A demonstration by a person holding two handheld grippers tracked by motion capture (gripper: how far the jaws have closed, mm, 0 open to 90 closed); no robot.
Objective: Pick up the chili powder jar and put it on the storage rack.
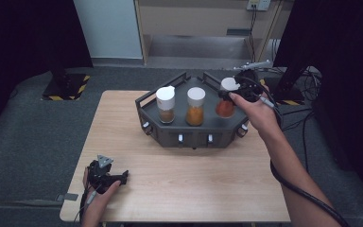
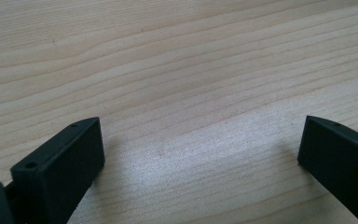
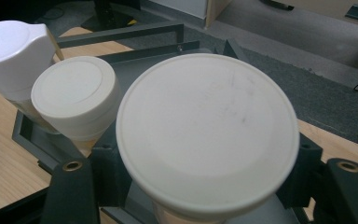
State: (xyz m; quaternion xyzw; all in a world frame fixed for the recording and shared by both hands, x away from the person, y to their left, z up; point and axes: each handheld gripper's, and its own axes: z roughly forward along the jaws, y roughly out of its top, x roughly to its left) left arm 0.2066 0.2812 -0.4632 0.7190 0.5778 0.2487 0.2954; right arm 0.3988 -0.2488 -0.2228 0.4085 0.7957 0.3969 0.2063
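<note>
A dark grey tray (image 1: pixel 196 136) at the far side of the wooden table (image 1: pixel 194 184) carries three white-lidded jars. The left jar (image 1: pixel 166 105) holds brown powder and the middle jar (image 1: pixel 195 107) orange powder. My right gripper (image 1: pixel 230 94) is shut on the right jar (image 1: pixel 225 108), which holds red-orange powder, gripping it just under the lid. Whether that jar rests on the tray I cannot tell. In the right gripper view its round lid (image 3: pixel 207 135) sits between the jaws of the right gripper (image 3: pixel 207 196), with the middle lid (image 3: pixel 74 95) and left lid (image 3: pixel 11 51) beyond. My left gripper (image 1: pixel 117 178) lies open on the table, and in its own view the left gripper (image 2: pixel 200 154) has bare wood between its jaws.
The tray has raised handle bars (image 1: pixel 163 87) along its back corners. Grey carpet (image 1: pixel 38 127) surrounds the table. Black stands with yellow-black striped bases (image 1: pixel 66 90) and cables (image 1: pixel 307 80) sit on the floor behind.
</note>
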